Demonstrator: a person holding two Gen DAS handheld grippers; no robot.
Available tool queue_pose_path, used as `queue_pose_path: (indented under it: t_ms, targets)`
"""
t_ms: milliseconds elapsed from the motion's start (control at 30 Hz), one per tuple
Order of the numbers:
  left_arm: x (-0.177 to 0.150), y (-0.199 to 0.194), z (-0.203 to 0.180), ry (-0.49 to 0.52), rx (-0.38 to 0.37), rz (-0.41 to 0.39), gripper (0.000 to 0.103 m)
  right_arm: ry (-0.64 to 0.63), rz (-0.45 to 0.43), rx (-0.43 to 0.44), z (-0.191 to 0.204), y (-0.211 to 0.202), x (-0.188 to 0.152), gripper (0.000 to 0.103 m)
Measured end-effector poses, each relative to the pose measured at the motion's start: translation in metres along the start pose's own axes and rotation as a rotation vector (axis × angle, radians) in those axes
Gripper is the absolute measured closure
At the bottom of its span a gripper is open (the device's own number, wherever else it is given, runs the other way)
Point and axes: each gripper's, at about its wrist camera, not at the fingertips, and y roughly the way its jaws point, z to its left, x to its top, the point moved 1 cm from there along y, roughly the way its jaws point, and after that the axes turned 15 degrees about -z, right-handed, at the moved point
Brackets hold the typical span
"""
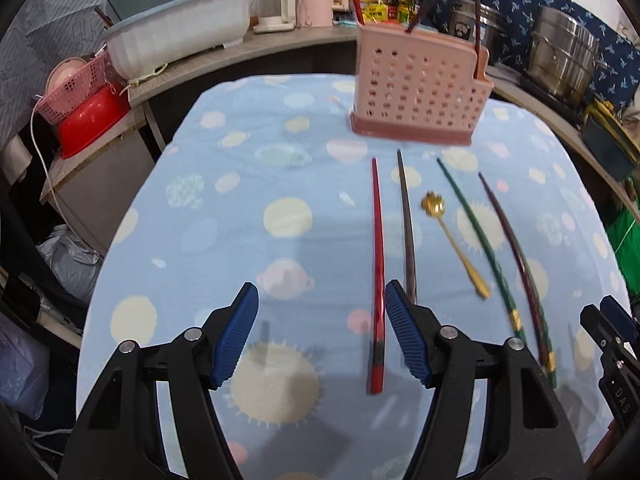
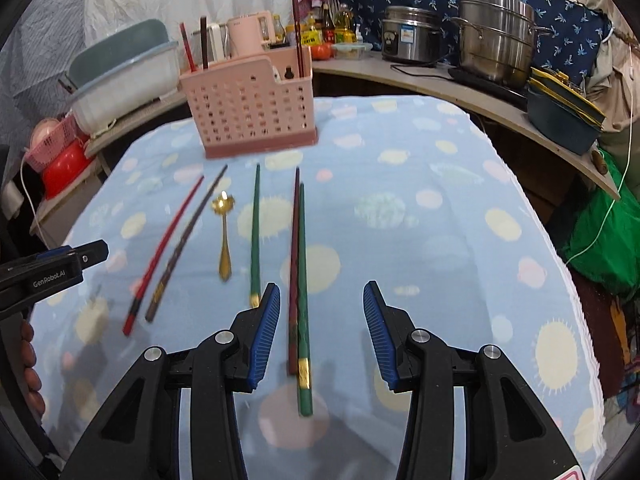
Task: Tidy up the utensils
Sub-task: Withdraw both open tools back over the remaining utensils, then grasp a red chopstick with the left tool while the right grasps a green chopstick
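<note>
Both grippers are open above the cloth, the left [image 1: 322, 336] beside the red chopstick [image 1: 377, 276], the right [image 2: 320, 332] over the green-and-maroon pair [image 2: 301, 280], so I would center each before closing, the holder [image 2: 250, 102] waiting at 12 o'clock.

Left hand-held gripper [image 1: 322, 308] and right hand-held gripper [image 2: 321, 307] both gape wide.

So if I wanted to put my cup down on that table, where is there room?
Two bare patches of cloth: left of the red chopstick, out to the table's left edge, and right of the green and maroon pair, toward the right edge. It is crowded down the middle, where chopsticks and a gold spoon lie side by side before the pink holder.
</note>
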Motion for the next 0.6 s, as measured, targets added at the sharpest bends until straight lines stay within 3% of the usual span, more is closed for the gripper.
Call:
queue_pose_path:
  t_ms: [367,600]
  targets:
    - [-0.035,-0.001,-0.006,0.010,-0.040,0.037,0.042,-0.008,0.088,0.027,0.006,-0.001,-0.041,0.063]
    - [-0.042,0.002,-0.014,0.024,-0.070,0.046,0.050,-0.033,0.097,0.021,0.008,0.004,-0.047,0.075]
